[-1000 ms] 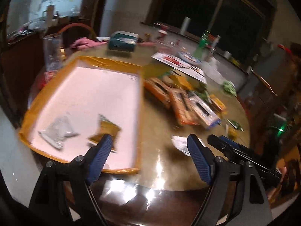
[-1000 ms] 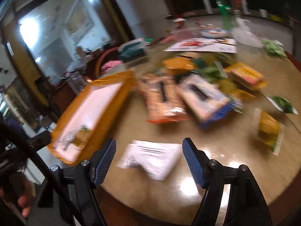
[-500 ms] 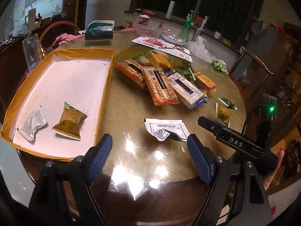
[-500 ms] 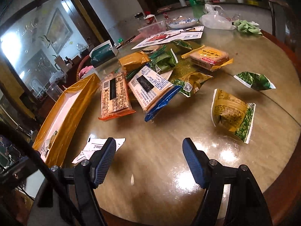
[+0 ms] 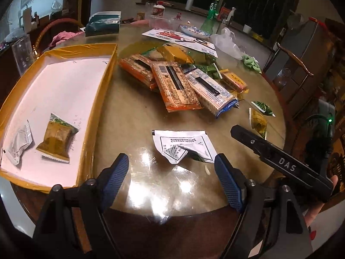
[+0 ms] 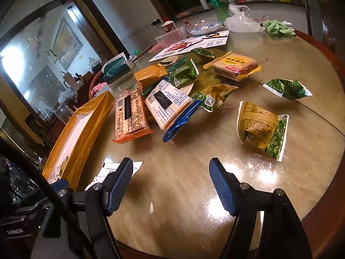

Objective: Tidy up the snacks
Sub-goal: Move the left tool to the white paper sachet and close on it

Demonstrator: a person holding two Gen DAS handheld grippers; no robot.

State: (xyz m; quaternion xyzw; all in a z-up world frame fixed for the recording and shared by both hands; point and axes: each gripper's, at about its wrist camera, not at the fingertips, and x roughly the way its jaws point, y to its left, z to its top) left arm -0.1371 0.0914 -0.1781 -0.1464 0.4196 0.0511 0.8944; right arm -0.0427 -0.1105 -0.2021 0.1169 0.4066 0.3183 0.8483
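A yellow-rimmed tray (image 5: 101,99) with a white floor holds a brown snack packet (image 5: 57,138) and a silver packet (image 5: 19,142). My left gripper (image 5: 171,172) is open and empty above the table's near edge, just short of a white packet (image 5: 183,145). A pile of cracker packs (image 5: 179,86) lies beyond. My right gripper (image 6: 170,177) is open and empty over bare table. In the right wrist view a yellow-green packet (image 6: 262,129) lies ahead to its right, the white packet (image 6: 112,169) at its left finger, and the tray (image 6: 79,129) at the left.
The round table's wooden rim (image 6: 323,211) is close on the right. A green packet (image 6: 286,88), an orange biscuit pack (image 6: 236,65), a flyer (image 5: 179,38), a plastic bag (image 6: 241,21) and bottles sit farther back. A glass (image 5: 21,51) stands left of the tray.
Both views have swung right, away from the tray. The white packet now lies just ahead of my left gripper and at my right gripper's left. Both grippers stay open.
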